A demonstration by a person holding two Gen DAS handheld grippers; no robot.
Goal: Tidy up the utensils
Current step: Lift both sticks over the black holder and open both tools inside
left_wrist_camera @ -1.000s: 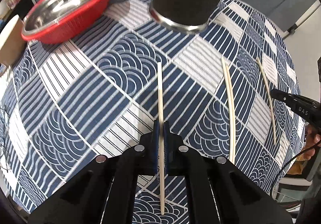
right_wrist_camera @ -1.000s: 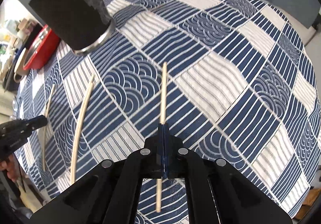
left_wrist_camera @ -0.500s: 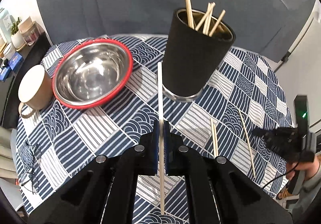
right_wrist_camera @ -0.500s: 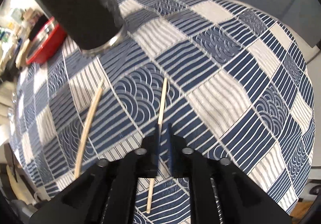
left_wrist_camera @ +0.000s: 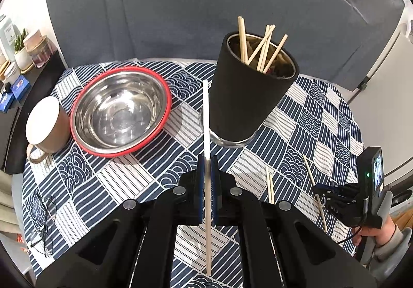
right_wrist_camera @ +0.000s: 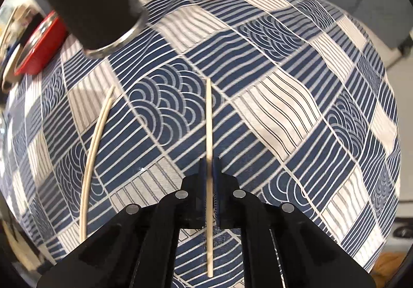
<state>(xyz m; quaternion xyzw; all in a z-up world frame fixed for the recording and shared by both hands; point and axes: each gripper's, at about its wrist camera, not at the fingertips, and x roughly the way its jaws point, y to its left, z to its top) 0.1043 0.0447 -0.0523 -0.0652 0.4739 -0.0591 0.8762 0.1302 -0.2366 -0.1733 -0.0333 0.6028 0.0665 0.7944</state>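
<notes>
My left gripper (left_wrist_camera: 206,159) is shut on a pale chopstick (left_wrist_camera: 205,117) and holds it raised above the table, its tip beside the black cup (left_wrist_camera: 247,97), which holds several chopsticks. My right gripper (right_wrist_camera: 209,160) is low over the cloth with its jaws closed around another chopstick (right_wrist_camera: 208,117) lying on the table. A pair of chopsticks (right_wrist_camera: 96,138) lies left of it; they also show in the left wrist view (left_wrist_camera: 269,184). The right gripper (left_wrist_camera: 335,195) shows there over a single chopstick (left_wrist_camera: 311,174).
A steel bowl with a red rim (left_wrist_camera: 121,110) and a tan mug (left_wrist_camera: 47,125) stand left of the cup. Eyeglasses (left_wrist_camera: 42,226) lie at the table's left edge. The blue patterned tablecloth (right_wrist_camera: 284,97) covers the round table. Shelves with jars are far left.
My left gripper lifted its chopstick off the cloth and rose well above the table. My right gripper opened briefly, then narrowed on the chopstick lying on the cloth.
</notes>
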